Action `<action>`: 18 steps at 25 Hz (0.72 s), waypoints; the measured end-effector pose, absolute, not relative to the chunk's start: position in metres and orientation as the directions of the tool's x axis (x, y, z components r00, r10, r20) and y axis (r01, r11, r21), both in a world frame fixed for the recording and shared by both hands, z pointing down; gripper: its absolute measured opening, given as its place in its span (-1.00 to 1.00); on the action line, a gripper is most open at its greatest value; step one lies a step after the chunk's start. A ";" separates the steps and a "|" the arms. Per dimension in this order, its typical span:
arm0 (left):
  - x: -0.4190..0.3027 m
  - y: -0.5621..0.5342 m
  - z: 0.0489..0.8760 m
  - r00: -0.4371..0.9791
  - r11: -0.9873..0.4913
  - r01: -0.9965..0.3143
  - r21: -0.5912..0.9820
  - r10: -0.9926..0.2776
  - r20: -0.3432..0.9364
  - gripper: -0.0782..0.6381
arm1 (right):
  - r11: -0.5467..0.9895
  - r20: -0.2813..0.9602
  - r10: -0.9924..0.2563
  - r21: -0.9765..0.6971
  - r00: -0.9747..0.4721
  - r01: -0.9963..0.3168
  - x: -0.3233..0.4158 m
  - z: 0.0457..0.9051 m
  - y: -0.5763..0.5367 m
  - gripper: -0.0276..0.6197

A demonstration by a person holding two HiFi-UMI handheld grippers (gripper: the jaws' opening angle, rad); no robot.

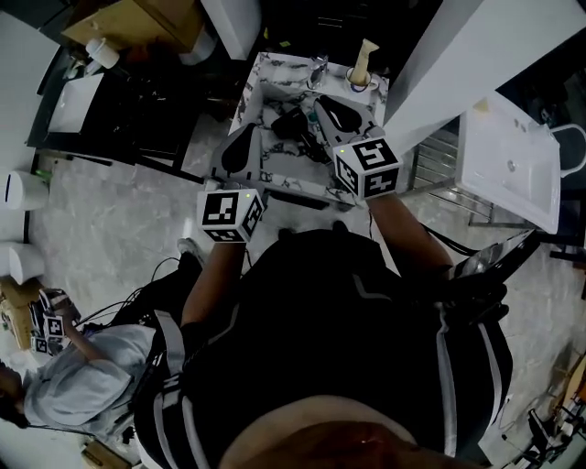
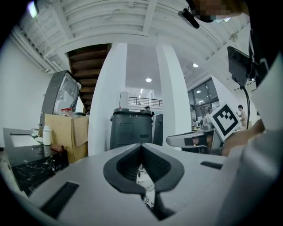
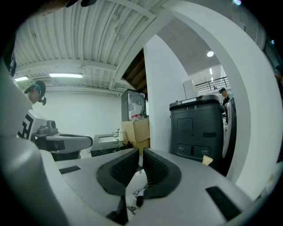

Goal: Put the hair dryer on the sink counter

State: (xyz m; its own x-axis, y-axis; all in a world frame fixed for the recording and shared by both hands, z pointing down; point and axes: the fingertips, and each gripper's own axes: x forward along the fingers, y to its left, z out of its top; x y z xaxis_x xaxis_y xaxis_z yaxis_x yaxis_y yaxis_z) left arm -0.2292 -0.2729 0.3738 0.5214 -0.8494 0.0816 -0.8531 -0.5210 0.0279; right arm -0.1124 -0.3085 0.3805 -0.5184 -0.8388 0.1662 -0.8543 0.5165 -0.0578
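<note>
Cardboard box (image 1: pixel 137 23) and white bottle (image 1: pixel 101 50) stand at the far left on a dark table (image 1: pixel 110 119) with a pale inset basin (image 1: pixel 73 101); below them a person in grey (image 1: pixel 82 366) crouches on the pale veined floor (image 1: pixel 119 229) among cables. The left tool (image 1: pixel 240 147) is held level at the near left edge of the marble table (image 1: pixel 265 69), its jaws shut with nothing between them. The hair dryer (image 1: pixel 288 124) lies dark on that marble top, between the two tools and apart from both; its outline is hard to make out. A faucet (image 1: pixel 318 69) and a pale pump bottle (image 1: pixel 363 62) stand at the back rim. The right tool (image 1: pixel 337 114) hovers over the marble top, jaws drawn to a thin slit and empty. A white pillar (image 1: pixel 458 55) rises just beside it; farther right sits a white washbasin (image 1: pixel 513 169). Both gripper views show a dark grey bin (image 2: pixel 130 128) beside white pillars.
</note>
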 end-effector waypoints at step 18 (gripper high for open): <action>-0.215 -0.266 0.364 0.451 -0.451 -0.892 0.022 -0.890 0.060 -0.77 | 0.558 0.110 -0.820 -0.060 -0.561 -0.828 -0.094 0.361 -0.303 -0.83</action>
